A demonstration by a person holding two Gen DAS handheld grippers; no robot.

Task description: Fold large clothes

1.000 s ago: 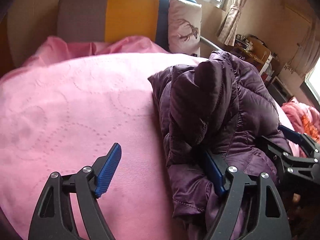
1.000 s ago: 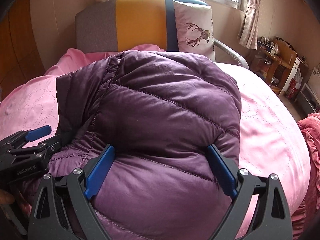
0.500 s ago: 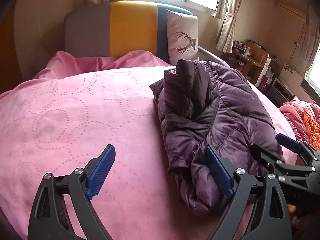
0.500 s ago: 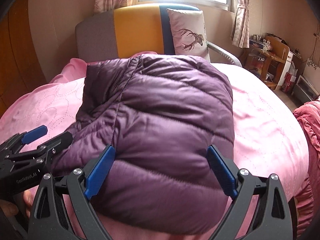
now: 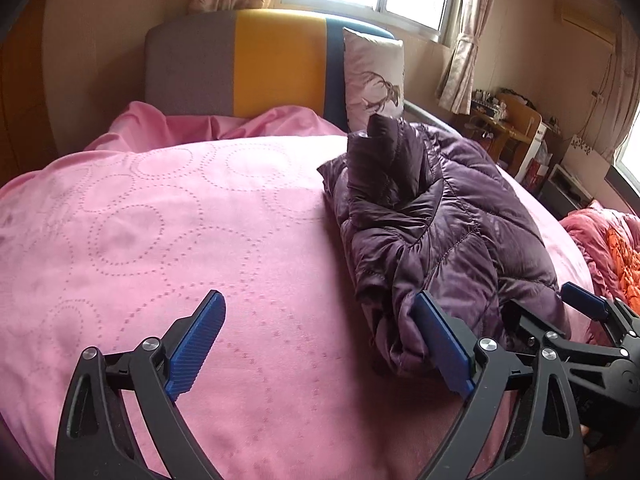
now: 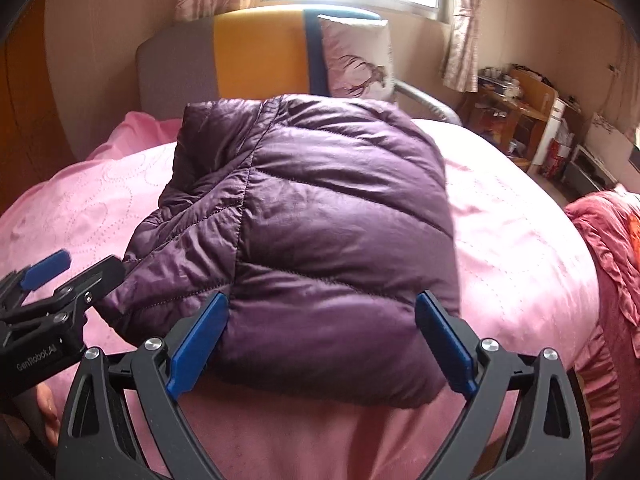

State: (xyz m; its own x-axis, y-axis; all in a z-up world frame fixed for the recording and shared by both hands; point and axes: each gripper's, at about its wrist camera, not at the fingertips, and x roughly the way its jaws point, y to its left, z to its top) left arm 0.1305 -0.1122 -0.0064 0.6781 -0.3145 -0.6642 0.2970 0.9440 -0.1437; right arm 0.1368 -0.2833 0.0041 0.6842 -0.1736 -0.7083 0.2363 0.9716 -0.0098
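2 things fill our views, and the bigger is the bed [image 5: 168, 216], its pink quilted cover spread out under a grey, yellow and blue headboard [image 5: 256, 64] with a deer-print pillow [image 5: 374, 76] leaning against it. A second heap of pink and orange bedding [image 6: 616, 248] lies off the bed's right edge.

Next in size is the purple puffer jacket [image 6: 320, 240], which lies on the bed as a compact, roughly square bundle, its quilted back up. From the left wrist view we see the layers stacked at its side edge, and 1 dark part, a sleeve or the collar, we cannot tell which, sticks up at the far end rather than lying flat.

Smallest are our tools. The left tongs [image 5: 320, 344] have just been spreading, and they stand wide apart over bare cover, with their right pad just beside the bundle's near corner and nothing gripped. The right tongs [image 6: 322, 340] have likewise just been widening; the bundle's near edge sits between their pads, but we see no pinch in the fabric.

We judge the folding almost done: the main folds are in and both tools have let go. What seems left is flattening that upright part, and perhaps squaring the bundle.
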